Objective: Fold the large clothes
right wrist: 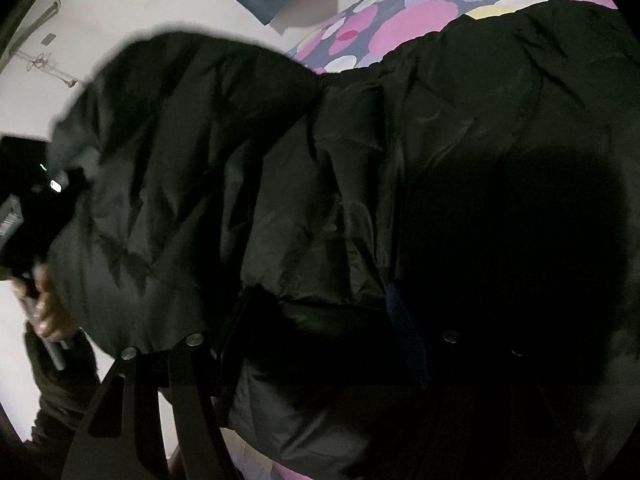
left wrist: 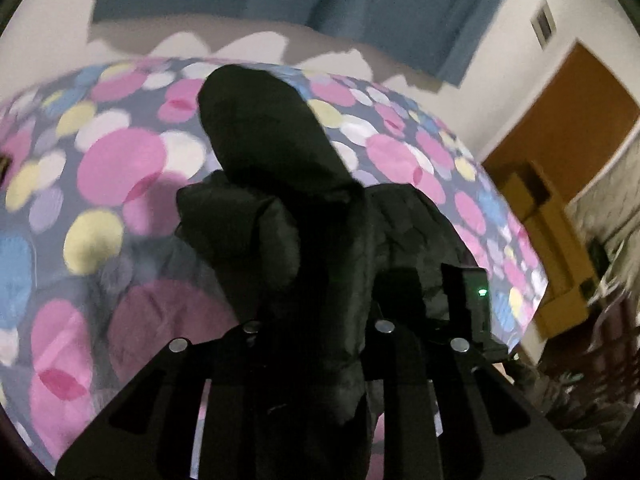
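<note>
Left tool point(left wrist: 320, 344) pinches the black padded nylon jacket point(left wrist: 280, 184), lifting a sleeve to fold; right tool point(right wrist: 320, 344) seemingly grips its hem, anchoring

Black puffer jacket point(right wrist: 280, 200) fills view, on dotted sheet point(right wrist: 400, 20); hand point(right wrist: 48, 312) at left

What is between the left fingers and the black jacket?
Nothing. The left gripper is already shut on a fold of the jacket, lifted above the dotted bedspread. No other thing shows between them. The right wrist view is filled with jacket, so its fingers are too dark to judge.
</note>
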A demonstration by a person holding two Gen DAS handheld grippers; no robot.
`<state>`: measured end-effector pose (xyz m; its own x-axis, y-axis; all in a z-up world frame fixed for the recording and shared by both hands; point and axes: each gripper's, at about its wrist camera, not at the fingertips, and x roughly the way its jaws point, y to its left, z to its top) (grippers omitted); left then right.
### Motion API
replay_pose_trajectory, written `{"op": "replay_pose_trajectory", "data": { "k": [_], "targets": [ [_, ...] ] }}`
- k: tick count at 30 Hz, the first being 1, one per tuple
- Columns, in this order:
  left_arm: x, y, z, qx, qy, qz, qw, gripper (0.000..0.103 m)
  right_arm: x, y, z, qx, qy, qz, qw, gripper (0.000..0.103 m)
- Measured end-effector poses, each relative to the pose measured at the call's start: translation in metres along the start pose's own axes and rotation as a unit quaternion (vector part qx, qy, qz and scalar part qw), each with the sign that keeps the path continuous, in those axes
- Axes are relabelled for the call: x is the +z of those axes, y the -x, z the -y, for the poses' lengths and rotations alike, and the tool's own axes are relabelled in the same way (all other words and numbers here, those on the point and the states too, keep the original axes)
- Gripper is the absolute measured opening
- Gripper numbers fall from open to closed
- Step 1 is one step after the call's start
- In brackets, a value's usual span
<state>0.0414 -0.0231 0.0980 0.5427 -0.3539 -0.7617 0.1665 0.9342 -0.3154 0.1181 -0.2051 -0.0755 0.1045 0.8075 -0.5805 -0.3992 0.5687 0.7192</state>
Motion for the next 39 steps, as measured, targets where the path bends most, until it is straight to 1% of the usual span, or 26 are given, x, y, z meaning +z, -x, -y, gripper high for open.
{"op": "replay_pose_trajectory", "data": {
  "k": [3, 5, 8, 9, 11, 13, 14, 15, 17, 19, 23, 26, 27, 29, 30, 32, 35, 36, 37, 39],
  "targets": [
    [0.010, -0.013, 0.033, 0.022, -0.039, -0.013, 0.9989, 0.019, 0.003, 0.001, 0.003, 0.016, -0.003, -0.005, 1.000, 0.065],
    [0.017, -0.024, 0.055, 0.037, -0.060, -0.020, 0.9973, 0.019, 0.005, 0.006, 0.007, 0.035, -0.008, -0.008, 0.999, 0.065],
    [0.025, -0.039, 0.085, 0.051, -0.089, -0.024, 0.9944, 0.019, 0.009, 0.021, 0.015, 0.062, -0.025, -0.018, 0.998, 0.064],
    [0.027, -0.047, 0.097, 0.053, -0.099, -0.025, 0.9934, 0.019, 0.010, 0.032, 0.020, 0.072, -0.035, -0.013, 0.997, 0.064],
    [0.027, -0.058, 0.112, 0.049, -0.106, -0.023, 0.9928, 0.019, 0.014, 0.056, 0.029, 0.084, -0.049, 0.010, 0.995, 0.065],
    [0.028, -0.071, 0.121, 0.041, -0.105, -0.026, 0.9933, 0.019, 0.021, 0.090, 0.043, 0.089, -0.064, 0.051, 0.993, 0.065],
    [0.027, -0.079, 0.127, 0.038, -0.105, -0.028, 0.9933, 0.019, 0.025, 0.110, 0.051, 0.092, -0.072, 0.074, 0.990, 0.065],
    [0.024, -0.090, 0.133, 0.034, -0.109, -0.031, 0.9930, 0.019, 0.027, 0.121, 0.057, 0.096, -0.077, 0.087, 0.989, 0.065],
    [0.019, -0.106, 0.142, 0.028, -0.112, -0.035, 0.9928, 0.019, 0.031, 0.148, 0.070, 0.114, -0.093, 0.119, 0.982, 0.066],
    [0.013, -0.123, 0.153, 0.021, -0.116, -0.039, 0.9922, 0.019, 0.032, 0.163, 0.079, 0.128, -0.105, 0.134, 0.977, 0.066],
    [-0.001, -0.148, 0.176, 0.035, -0.143, -0.035, 0.9884, 0.019, 0.033, 0.166, 0.084, 0.119, -0.105, 0.132, 0.979, 0.068],
    [-0.010, -0.161, 0.186, 0.047, -0.152, -0.034, 0.9867, 0.019, 0.035, 0.159, 0.091, 0.116, -0.112, 0.115, 0.980, 0.068],
    [-0.013, -0.165, 0.188, 0.048, -0.154, -0.034, 0.9862, 0.019, 0.031, 0.163, 0.092, 0.113, -0.110, 0.108, 0.982, 0.068],
    [-0.018, -0.171, 0.194, 0.057, -0.162, -0.032, 0.9846, 0.019, 0.031, 0.159, 0.091, 0.097, -0.103, 0.098, 0.985, 0.068],
    [-0.021, -0.174, 0.197, 0.064, -0.168, -0.030, 0.9832, 0.019, 0.029, 0.161, 0.094, 0.082, -0.101, 0.095, 0.987, 0.068],
    [-0.025, -0.180, 0.203, 0.074, -0.179, -0.027, 0.9806, 0.019, 0.033, 0.157, 0.098, 0.066, -0.105, 0.093, 0.988, 0.068],
    [-0.028, -0.186, 0.211, 0.092, -0.196, -0.026, 0.9759, 0.022, 0.036, 0.150, 0.104, 0.038, -0.111, 0.086, 0.989, 0.042],
    [-0.030, -0.187, 0.214, 0.098, -0.205, -0.024, 0.9736, 0.024, 0.036, 0.149, 0.106, 0.045, -0.116, 0.085, 0.989, 0.034],
    [-0.033, -0.186, 0.216, 0.100, -0.212, -0.023, 0.9719, 0.029, 0.034, 0.150, 0.109, 0.045, -0.119, 0.084, 0.988, 0.032],
    [-0.038, -0.178, 0.220, 0.102, -0.225, -0.016, 0.9689, 0.032, 0.035, 0.149, 0.111, 0.053, -0.121, 0.080, 0.988, 0.026]
  ]
}}
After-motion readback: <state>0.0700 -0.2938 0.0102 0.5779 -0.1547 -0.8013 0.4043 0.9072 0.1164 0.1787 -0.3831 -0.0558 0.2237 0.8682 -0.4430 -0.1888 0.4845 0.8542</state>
